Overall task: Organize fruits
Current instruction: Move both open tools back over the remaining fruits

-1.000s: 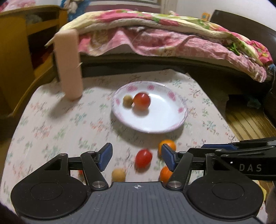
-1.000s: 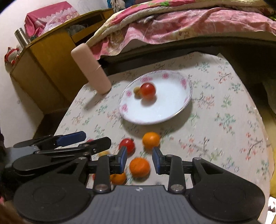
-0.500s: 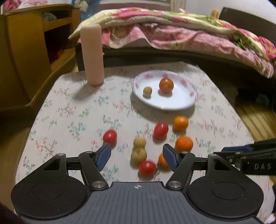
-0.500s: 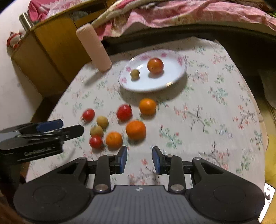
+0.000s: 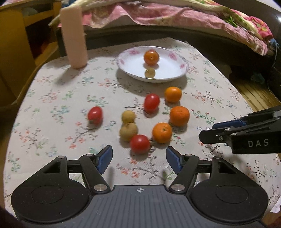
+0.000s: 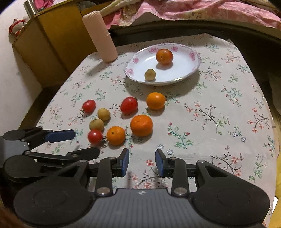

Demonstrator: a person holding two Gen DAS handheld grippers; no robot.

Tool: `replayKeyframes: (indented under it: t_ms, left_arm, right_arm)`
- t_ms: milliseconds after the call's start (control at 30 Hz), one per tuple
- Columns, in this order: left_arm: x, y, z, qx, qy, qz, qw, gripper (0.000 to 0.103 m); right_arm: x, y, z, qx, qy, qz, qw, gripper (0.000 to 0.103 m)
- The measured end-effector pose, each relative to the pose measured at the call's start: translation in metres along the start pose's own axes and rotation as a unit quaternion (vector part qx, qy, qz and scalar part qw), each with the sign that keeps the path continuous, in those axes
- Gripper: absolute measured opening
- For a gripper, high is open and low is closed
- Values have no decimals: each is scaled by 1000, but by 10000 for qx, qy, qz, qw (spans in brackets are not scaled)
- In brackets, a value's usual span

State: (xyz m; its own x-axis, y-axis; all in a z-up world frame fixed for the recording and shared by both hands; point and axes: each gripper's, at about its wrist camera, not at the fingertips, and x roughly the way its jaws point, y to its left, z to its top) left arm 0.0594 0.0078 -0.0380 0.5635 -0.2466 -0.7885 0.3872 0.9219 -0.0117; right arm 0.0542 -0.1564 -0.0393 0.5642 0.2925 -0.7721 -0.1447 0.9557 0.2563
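Observation:
A white plate [image 5: 177, 74] [image 6: 186, 73] with pink flowers holds an orange-red fruit [image 5: 151, 57] [image 6: 164, 56] and a small tan fruit [image 5: 149, 72] [image 6: 150, 74]. Several fruits lie loose on the floral cloth in front of it: three red tomatoes, three oranges and two tan fruits. My left gripper [image 5: 139, 158] is open and empty, just short of the nearest tomato [image 5: 140, 144]. My right gripper [image 6: 142, 162] is open and empty, hovering near the front edge behind an orange [image 6: 141, 125]. Each gripper shows in the other's view.
A tall pink cylinder [image 5: 73, 35] [image 6: 100, 36] stands at the back left of the table. A wooden cabinet [image 6: 49, 43] lies to the left, a bed with a pink quilt [image 5: 175, 15] behind. Bare cloth [image 6: 219, 114] spreads on the right side.
Both grippers have pulled back and up from the fruit pile, so more of the table shows. The right gripper no longer straddles the orange. No fruit was picked up.

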Motion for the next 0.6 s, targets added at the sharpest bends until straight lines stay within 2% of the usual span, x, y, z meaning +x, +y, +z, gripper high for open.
replayKeyframes:
  t_ms: [133, 267, 400, 533, 600]
  left_arm:
    - [12, -6, 2, 80, 57, -5, 10000, 71]
    - [20, -6, 2, 49, 119, 129, 9998, 63]
    - [29, -4, 3, -28, 216, 181, 9996, 59]
    - [31, -6, 7, -24, 193, 177, 9997, 58]
    - [32, -8, 7, 9, 188, 183, 9997, 53]
  right_arm:
    - [3, -5, 0, 46, 52, 19, 10000, 35]
    - [3, -9, 0, 72, 79, 69, 9999, 35]
    - [3, -11, 2, 109, 61, 139, 9998, 35]
    - [4, -12, 3, 112, 71, 184, 9997, 35]
    - [6, -11, 2, 101, 100, 193, 9997, 35]
